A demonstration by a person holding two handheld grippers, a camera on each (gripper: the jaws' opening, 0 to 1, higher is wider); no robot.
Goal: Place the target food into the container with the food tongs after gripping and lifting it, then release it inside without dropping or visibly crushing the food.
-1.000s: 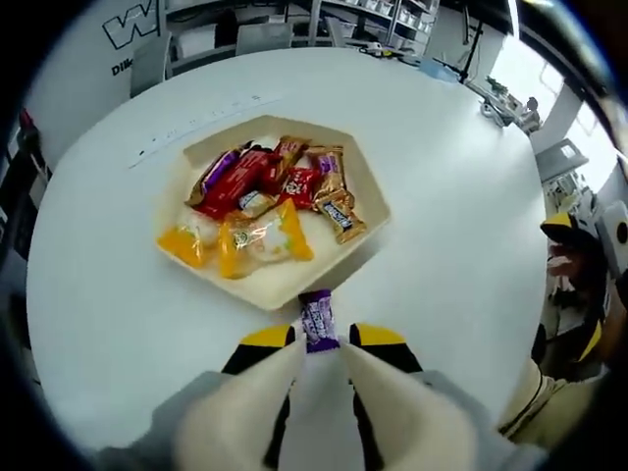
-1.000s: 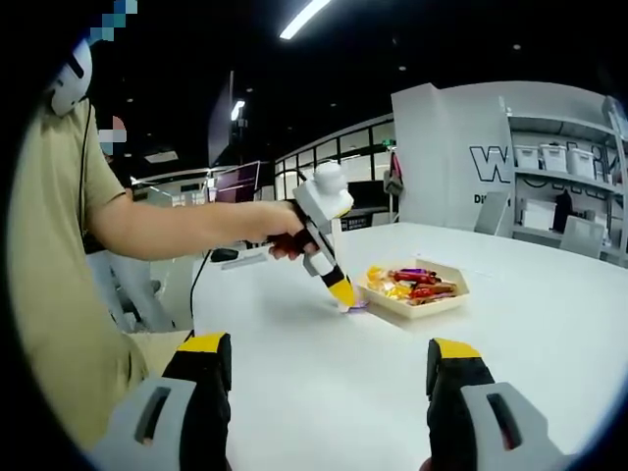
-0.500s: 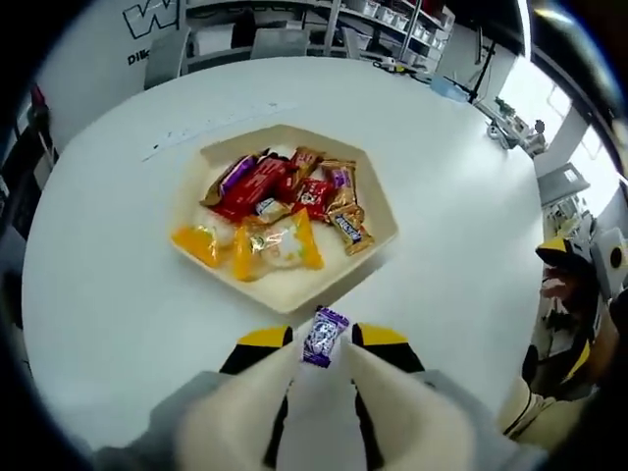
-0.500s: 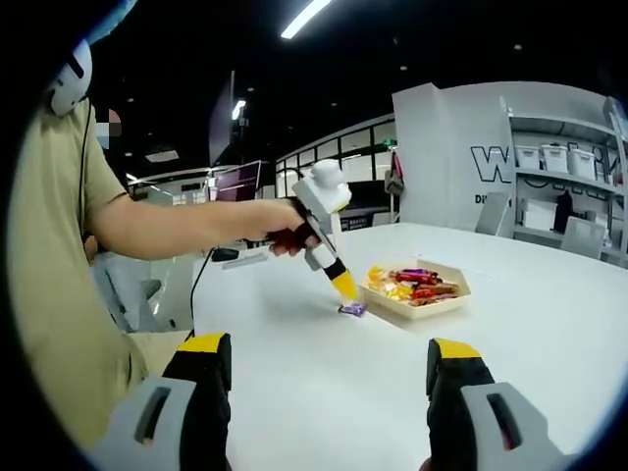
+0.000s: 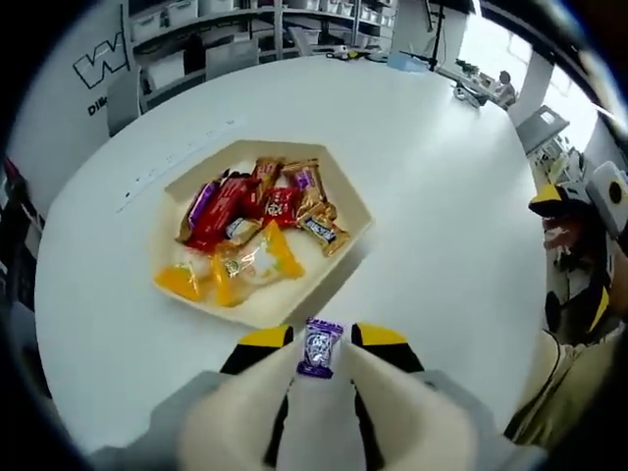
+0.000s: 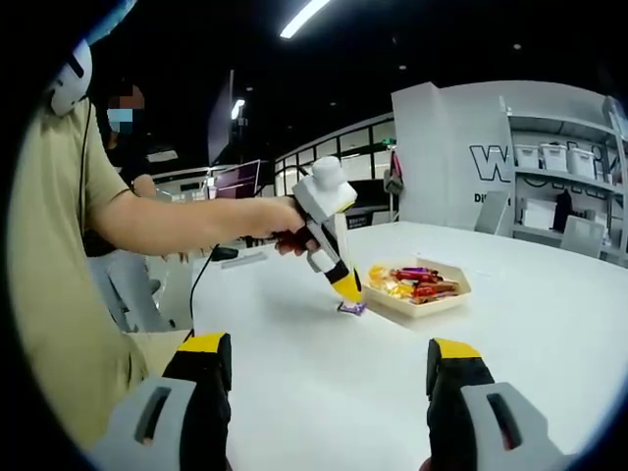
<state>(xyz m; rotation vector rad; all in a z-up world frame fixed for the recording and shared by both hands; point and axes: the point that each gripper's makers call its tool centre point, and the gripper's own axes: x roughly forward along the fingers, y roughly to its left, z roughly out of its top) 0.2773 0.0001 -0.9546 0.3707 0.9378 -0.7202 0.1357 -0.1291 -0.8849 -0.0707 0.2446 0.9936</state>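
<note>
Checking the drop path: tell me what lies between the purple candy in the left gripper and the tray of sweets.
Only bare white table separates the purple candy, held in the left gripper, from the tray; the left gripper view shows this.

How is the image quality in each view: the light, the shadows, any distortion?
Left gripper view: bright, even light; the white table bulges under fisheye distortion; the tray casts a soft shadow. Right gripper view: dark ceiling with a glaring light strip; the right gripper looms large.
</note>
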